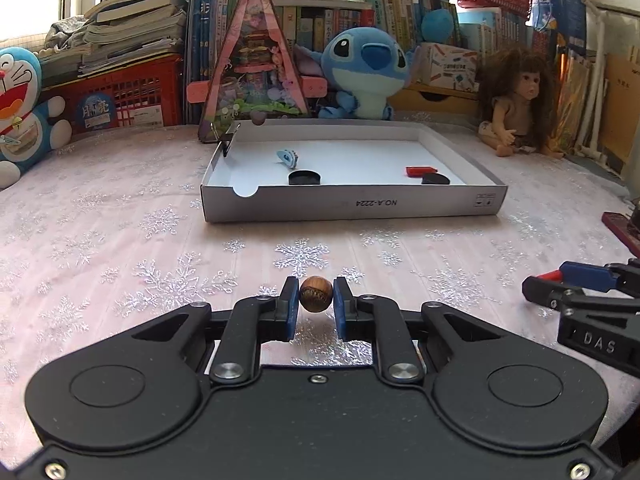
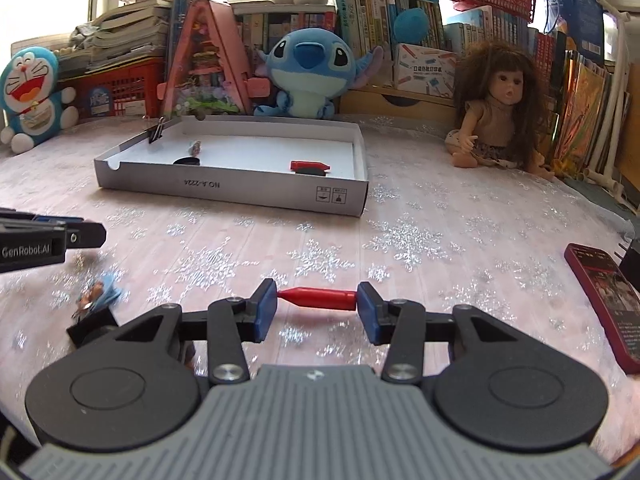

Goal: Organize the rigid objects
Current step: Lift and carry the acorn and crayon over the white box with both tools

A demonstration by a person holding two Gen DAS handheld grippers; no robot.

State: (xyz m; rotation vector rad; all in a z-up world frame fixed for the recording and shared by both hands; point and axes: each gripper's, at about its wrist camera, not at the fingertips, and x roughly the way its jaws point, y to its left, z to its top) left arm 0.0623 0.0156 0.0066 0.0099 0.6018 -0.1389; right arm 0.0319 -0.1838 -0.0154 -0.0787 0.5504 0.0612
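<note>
A big table (image 2: 460,216) with a pink cloth and shiny snowflakes fills both views. Along its far edge stand books, a blue plush toy (image 1: 366,74), a blue cat toy (image 1: 20,112) at the far left corner, a pink toy house (image 1: 256,60) and a doll (image 2: 494,112) toward the far right.

A flat white box (image 1: 352,208) sits in the middle of the table, nearer the far edge. Its front wall reads "NO.A-2224", upside down. Inside lie two black discs (image 1: 305,178), a red piece (image 1: 420,171) and a small blue toy (image 1: 288,157). A black clip (image 2: 157,130) grips the box's left wall.

A dark red phone (image 2: 604,304) lies by the right edge of the table.

The left gripper (image 1: 316,304) pinches a small brown ball (image 1: 316,294) between its blue pads, just above the cloth near the front edge. Its side reads "GenRobot.AI" in the right view.

The right gripper (image 2: 317,306) holds a red bullet-shaped piece (image 2: 318,298) end to end between its pads, also near the front edge. Its side reads "DAS" in the left view.

A small blue figure (image 2: 98,294) on a black stand lies on the cloth near the front left, beside the right gripper.

Between the grippers and the box, the cloth is bare and open.
</note>
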